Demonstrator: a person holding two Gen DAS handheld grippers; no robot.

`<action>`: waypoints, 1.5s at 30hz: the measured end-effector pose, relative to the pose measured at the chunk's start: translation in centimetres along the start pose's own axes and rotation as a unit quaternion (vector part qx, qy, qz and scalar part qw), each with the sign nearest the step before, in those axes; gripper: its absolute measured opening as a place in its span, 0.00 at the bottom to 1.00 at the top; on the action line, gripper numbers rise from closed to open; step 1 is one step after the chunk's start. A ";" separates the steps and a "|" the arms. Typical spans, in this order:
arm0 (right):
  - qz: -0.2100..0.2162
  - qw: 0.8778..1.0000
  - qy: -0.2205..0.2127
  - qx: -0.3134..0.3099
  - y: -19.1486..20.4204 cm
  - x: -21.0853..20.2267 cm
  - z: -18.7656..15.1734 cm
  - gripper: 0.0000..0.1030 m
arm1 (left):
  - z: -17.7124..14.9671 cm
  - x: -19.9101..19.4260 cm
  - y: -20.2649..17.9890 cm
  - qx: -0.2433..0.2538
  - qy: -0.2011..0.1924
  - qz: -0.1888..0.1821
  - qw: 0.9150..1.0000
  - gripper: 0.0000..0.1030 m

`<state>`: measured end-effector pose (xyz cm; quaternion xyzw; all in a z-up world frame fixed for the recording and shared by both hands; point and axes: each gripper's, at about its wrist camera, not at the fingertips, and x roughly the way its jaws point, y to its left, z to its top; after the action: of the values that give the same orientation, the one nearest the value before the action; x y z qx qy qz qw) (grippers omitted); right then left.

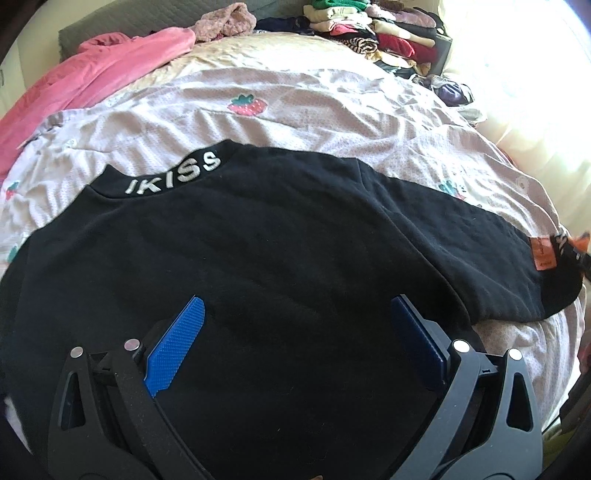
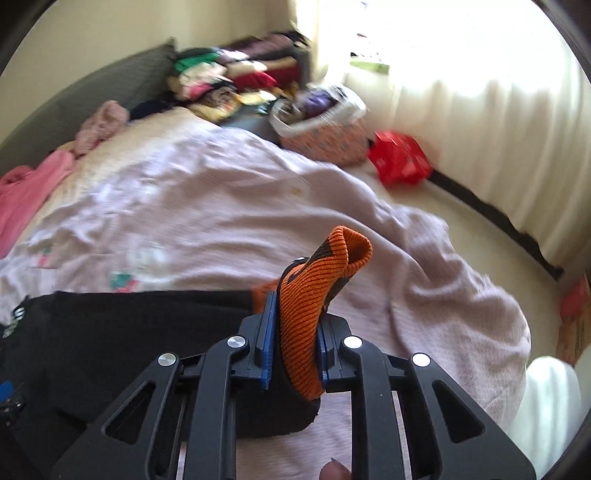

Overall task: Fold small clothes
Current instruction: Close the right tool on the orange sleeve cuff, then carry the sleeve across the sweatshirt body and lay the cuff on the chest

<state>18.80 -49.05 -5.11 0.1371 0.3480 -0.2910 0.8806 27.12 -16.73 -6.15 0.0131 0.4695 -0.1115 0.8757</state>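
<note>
The black cotton sweatshirt (image 1: pixel 258 266) lies flat across the bed's pale strawberry-print quilt (image 1: pixel 314 107), collar towards the headboard, one sleeve stretched towards the bed's right edge. The right gripper (image 2: pixel 293 332) is clamped on the orange ribbed cuff (image 2: pixel 314 295); the left gripper (image 1: pixel 295 332) hangs apart above the sweatshirt. Folded clothes (image 1: pixel 369 33) are piled at the far corner.

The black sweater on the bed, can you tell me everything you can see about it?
The black sweater looks soft and fleecy. It lies spread flat on the pale strawberry-print bedcover. Its collar bears white letters reading IKISS. One sleeve stretches sideways and carries an orange patch. The ribbed orange-and-black cuff is pinched in the right gripper and lifted. The left gripper hovers open over the body.
</note>
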 end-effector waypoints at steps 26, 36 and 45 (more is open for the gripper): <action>0.312 0.929 -0.054 -0.192 22.0 -12.9 2.2 0.16 | -0.6 -5.4 9.6 -0.084 -0.023 0.013 0.996 0.92; 0.367 0.893 -0.030 -0.260 28.8 -13.6 -1.1 0.16 | -2.2 -5.7 13.4 -0.104 -0.012 0.040 0.994 0.92; 0.390 0.884 -0.006 -0.258 30.1 -13.0 -2.6 0.24 | -3.3 -5.9 15.3 -0.135 0.000 0.033 0.990 0.92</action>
<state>28.02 -18.62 3.24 0.0274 0.3239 0.1751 0.9293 24.42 -0.30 -4.40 -0.0895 0.4799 -0.0185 0.8726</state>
